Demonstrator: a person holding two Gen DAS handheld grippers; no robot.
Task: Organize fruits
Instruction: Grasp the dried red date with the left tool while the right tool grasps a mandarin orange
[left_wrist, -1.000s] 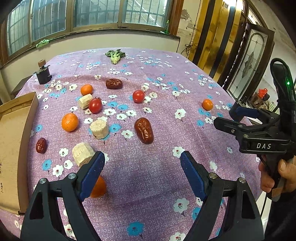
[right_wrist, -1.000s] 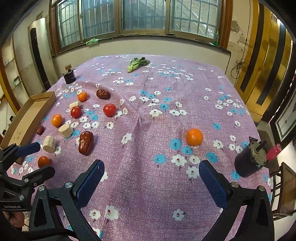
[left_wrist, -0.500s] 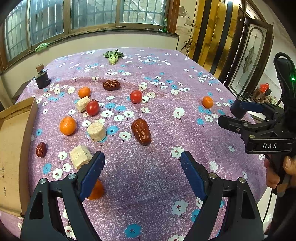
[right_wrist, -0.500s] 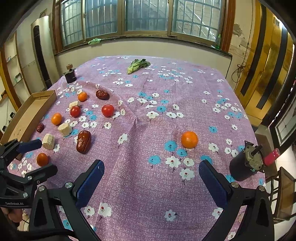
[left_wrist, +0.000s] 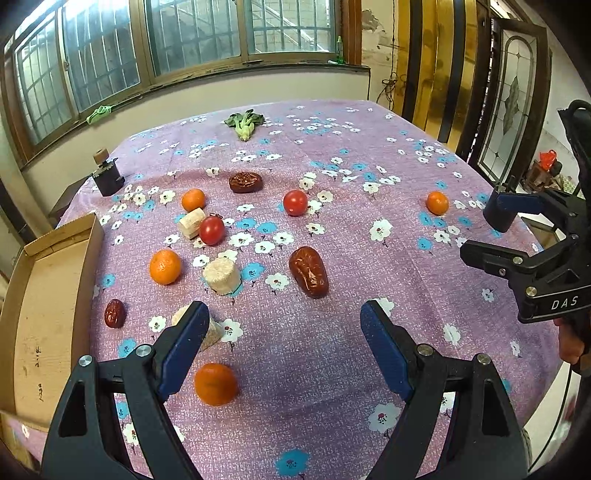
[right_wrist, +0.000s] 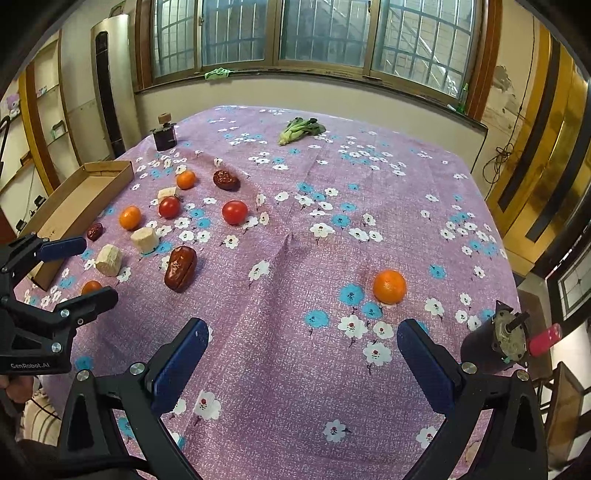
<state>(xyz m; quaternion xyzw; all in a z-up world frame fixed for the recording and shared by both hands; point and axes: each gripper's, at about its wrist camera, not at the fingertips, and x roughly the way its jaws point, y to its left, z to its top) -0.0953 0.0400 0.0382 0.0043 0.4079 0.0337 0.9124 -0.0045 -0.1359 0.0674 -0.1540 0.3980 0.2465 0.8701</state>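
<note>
Hovering above the flowered tablecloth (left_wrist: 332, 369), the left gripper (left_wrist: 284, 350) was spread wide and held nothing; the right gripper (right_wrist: 303, 358) was likewise released and empty. Fruits lay scattered on the cloth: oranges, one nearest the left gripper (left_wrist: 215, 384) and one alone near the right gripper (right_wrist: 389, 286); two tomatoes (left_wrist: 295, 202); a large date (left_wrist: 308, 271). A cardboard tray (left_wrist: 40, 314) sat at the table's left edge, with nothing inside where visible.
</note>
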